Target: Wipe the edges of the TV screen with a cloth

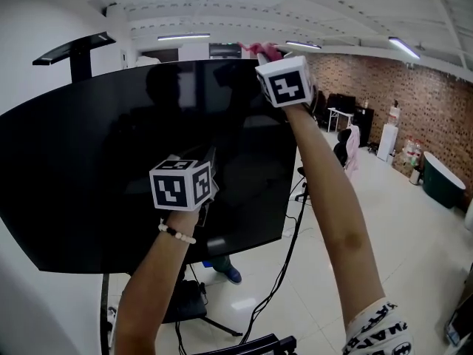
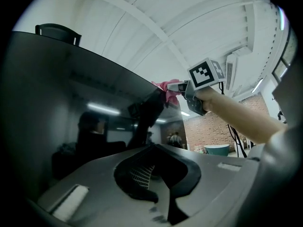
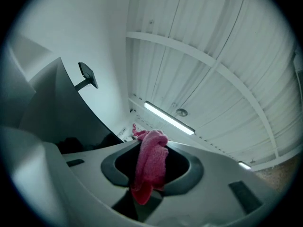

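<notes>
The soft, light pink cloth (image 3: 151, 164) sits squeezed at its middle in the right gripper (image 3: 152, 193)'s closed fingers, at the TV screen (image 1: 111, 168)'s 1 o'clock edge, while the left gripper (image 2: 158, 193)'s fingers are closed on nothing.

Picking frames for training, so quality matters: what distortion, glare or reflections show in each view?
Head view: fisheye bows the TV screen, which mirrors a dark silhouette. Left gripper view: black vignette corners, ceiling lights reflected in the screen. Right gripper view: pink cloth in the right tongs sharp, ceiling strip light bright.
</notes>
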A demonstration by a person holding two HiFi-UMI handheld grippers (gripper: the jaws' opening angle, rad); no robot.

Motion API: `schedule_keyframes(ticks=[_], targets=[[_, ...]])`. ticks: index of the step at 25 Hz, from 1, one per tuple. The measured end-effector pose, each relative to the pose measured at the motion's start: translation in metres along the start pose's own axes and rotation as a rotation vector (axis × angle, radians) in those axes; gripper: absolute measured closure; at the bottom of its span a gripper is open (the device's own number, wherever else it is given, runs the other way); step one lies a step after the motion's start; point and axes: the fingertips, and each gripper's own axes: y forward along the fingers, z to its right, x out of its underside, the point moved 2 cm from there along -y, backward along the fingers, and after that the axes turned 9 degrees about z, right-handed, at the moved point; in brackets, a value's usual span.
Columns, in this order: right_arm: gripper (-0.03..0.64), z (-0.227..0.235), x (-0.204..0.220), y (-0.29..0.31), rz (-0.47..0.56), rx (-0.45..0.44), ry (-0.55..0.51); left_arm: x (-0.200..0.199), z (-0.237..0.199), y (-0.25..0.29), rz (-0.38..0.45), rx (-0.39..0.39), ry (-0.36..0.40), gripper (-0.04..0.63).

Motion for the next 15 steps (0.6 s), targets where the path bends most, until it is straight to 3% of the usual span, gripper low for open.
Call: schedule_keyframes(ticks=[15], targets=[[0.485,-0.138,-0.088,0.015,0.057,-0.077,-0.013,-0.062,-0.1,-0.093,0.043,-0.066,0.044,0.609]])
